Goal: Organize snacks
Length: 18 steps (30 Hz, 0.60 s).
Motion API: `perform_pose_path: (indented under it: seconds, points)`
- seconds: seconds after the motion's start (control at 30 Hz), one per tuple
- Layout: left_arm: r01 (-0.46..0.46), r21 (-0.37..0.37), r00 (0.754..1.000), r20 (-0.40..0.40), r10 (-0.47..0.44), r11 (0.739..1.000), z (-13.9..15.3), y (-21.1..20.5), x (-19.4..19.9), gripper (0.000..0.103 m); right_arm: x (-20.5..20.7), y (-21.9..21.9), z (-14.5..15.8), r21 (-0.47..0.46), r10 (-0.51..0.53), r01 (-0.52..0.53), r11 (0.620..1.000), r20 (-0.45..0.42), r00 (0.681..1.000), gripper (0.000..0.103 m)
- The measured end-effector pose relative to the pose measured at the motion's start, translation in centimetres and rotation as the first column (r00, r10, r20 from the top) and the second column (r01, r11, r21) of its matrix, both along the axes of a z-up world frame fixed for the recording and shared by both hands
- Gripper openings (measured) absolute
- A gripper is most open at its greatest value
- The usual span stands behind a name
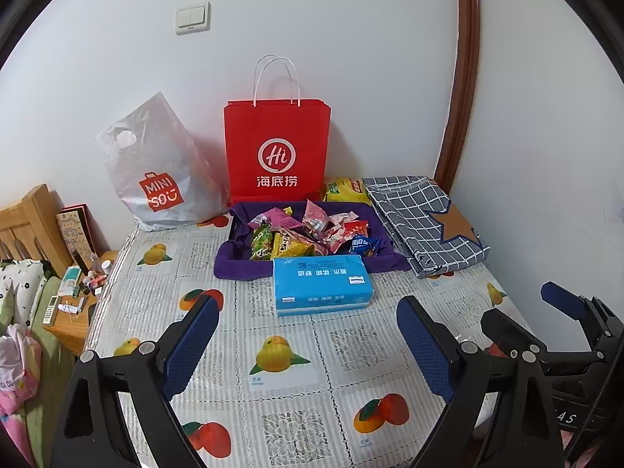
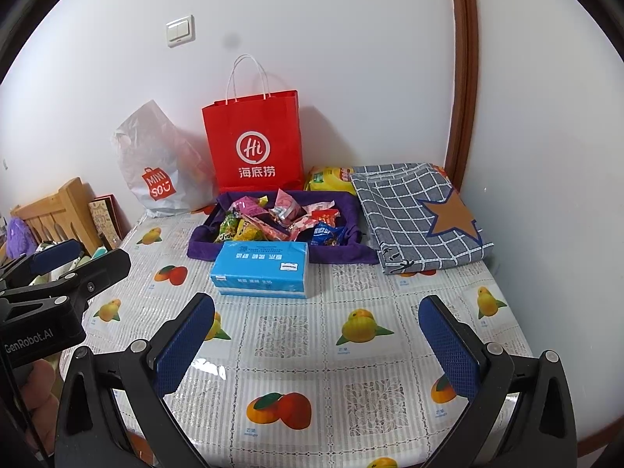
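A purple fabric tray [image 1: 230,261] [image 2: 202,247] at the back of the table holds a pile of snack packets [image 1: 308,234] [image 2: 280,220], pink, green, yellow and blue. A blue tissue pack [image 1: 321,290] [image 2: 261,269] lies just in front of it. A yellow snack bag [image 1: 345,189] [image 2: 329,179] lies behind the tray. My left gripper [image 1: 308,331] is open and empty, above the table short of the tissue pack. My right gripper [image 2: 316,331] is open and empty, also short of it; it shows at the right of the left wrist view [image 1: 538,308].
A red paper bag [image 1: 277,152] [image 2: 255,144] and a white plastic bag [image 1: 163,171] [image 2: 160,167] stand against the wall. A folded checked cloth [image 1: 425,222] [image 2: 417,214] lies at the right. A bedside stand with small items [image 1: 74,292] and a bed are left of the table.
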<state>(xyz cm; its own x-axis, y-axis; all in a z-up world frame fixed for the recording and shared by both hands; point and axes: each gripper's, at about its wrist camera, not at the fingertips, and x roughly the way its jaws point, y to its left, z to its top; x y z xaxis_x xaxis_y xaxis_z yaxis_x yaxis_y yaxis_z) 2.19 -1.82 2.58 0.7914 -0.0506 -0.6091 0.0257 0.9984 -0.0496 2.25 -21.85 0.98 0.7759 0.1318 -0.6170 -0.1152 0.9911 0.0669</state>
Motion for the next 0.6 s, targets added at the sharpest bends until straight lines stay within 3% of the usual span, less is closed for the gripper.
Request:
perform_pose_path:
  seconds: [0.6]
  points:
    - [0.003, -0.001, 1.0, 0.004, -0.003, 1.0, 0.08, 0.16, 0.01, 0.093, -0.06, 0.1, 0.09, 0.0, 0.001, -0.001, 1.0, 0.0, 1.0, 0.103]
